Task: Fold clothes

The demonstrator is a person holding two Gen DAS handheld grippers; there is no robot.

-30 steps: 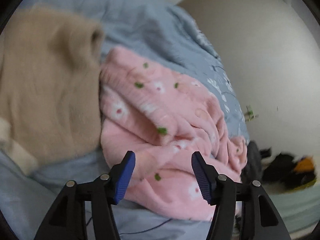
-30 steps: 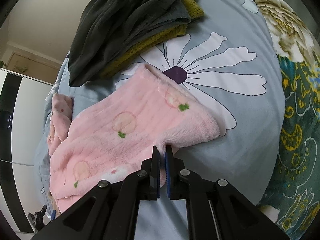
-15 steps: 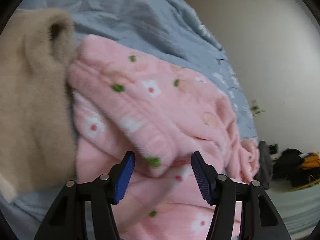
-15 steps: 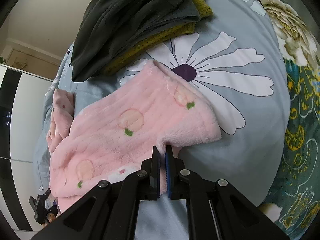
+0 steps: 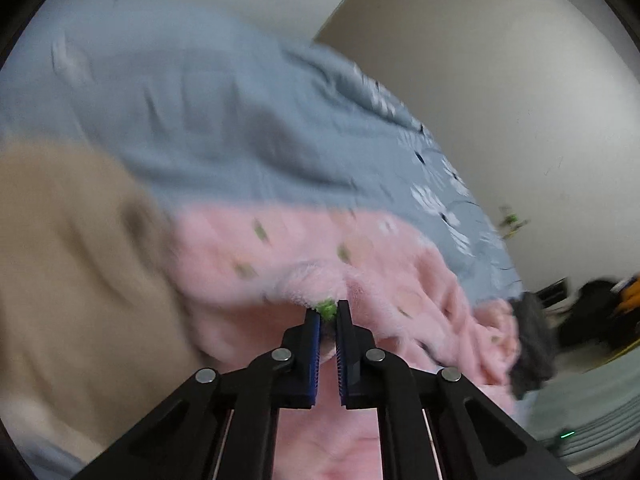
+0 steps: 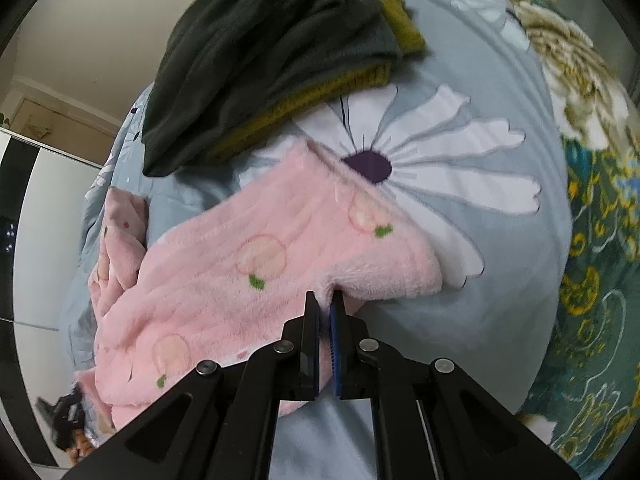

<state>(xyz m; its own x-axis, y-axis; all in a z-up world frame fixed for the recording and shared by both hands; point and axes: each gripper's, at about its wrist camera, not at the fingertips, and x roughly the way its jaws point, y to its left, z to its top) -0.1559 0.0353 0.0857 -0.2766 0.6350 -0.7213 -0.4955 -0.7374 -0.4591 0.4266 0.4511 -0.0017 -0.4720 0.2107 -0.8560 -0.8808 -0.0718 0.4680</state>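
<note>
On bedspread point(image 6: 500, 240): one pink garment point(image 6: 248, 280), left gripper point(image 5: 328, 312) and right gripper point(image 6: 324, 300) both clamped on it.

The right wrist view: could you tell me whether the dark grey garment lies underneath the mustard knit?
No, the dark grey garment is piled on top of the mustard knit, whose ribbed edge pokes out beneath it.

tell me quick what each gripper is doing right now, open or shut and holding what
Left gripper: shut on a fold of the pink fleece garment.
Right gripper: shut on the edge of the pink fleece garment.
</note>
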